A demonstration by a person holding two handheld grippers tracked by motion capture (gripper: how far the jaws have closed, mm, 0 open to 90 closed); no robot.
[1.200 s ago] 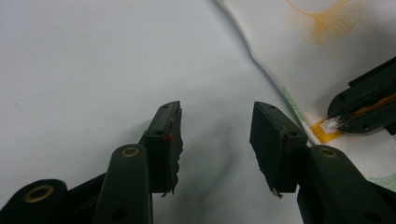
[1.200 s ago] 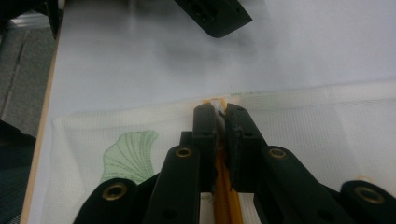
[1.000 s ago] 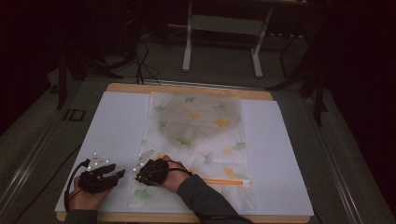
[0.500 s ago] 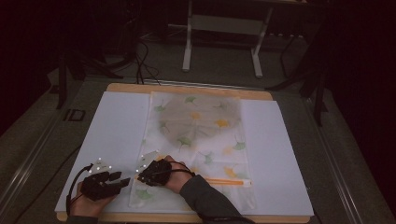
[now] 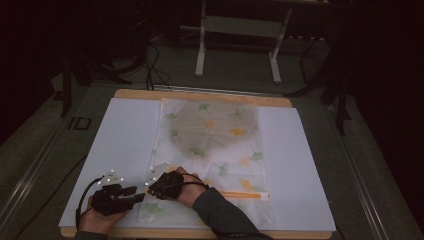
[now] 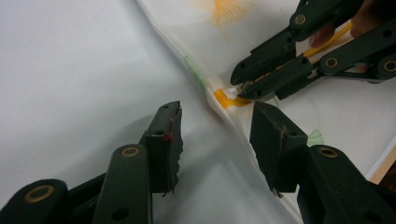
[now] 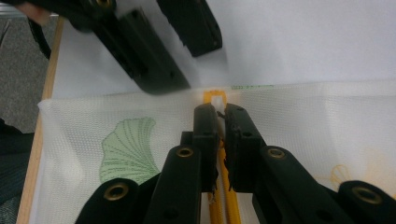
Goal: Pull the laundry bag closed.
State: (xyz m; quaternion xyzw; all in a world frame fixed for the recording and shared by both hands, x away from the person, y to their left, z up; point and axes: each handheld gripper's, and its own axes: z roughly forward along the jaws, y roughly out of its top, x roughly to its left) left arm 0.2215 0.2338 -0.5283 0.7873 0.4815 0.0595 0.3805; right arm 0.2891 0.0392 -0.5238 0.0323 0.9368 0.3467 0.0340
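Note:
A white mesh bag [image 5: 210, 145] printed with green and yellow leaves lies flat on a white sheet. Its orange zipper [image 5: 245, 195] runs along the near end. My right gripper [image 5: 152, 189] is at the bag's near left corner, shut on the zipper's small white pull [image 7: 217, 100], which shows between the tips of the right gripper [image 7: 218, 109]. My left gripper [image 5: 131, 192] stands open just left of it. In the left gripper view, the left gripper [image 6: 217, 121] straddles the bag's edge, a little short of the orange zipper end [image 6: 224, 99] and the right gripper [image 6: 240, 88].
The white sheet [image 5: 125, 135] covers a wooden table whose front edge [image 5: 200, 233] runs just below my hands. Behind the table stand a metal frame [image 5: 237, 30] and cables on the dark floor. The sheet is bare to the left and right of the bag.
My left gripper has shifted slightly right and nearer, closing in on the bag's corner beside the right gripper. The right gripper has stayed at the zipper end.

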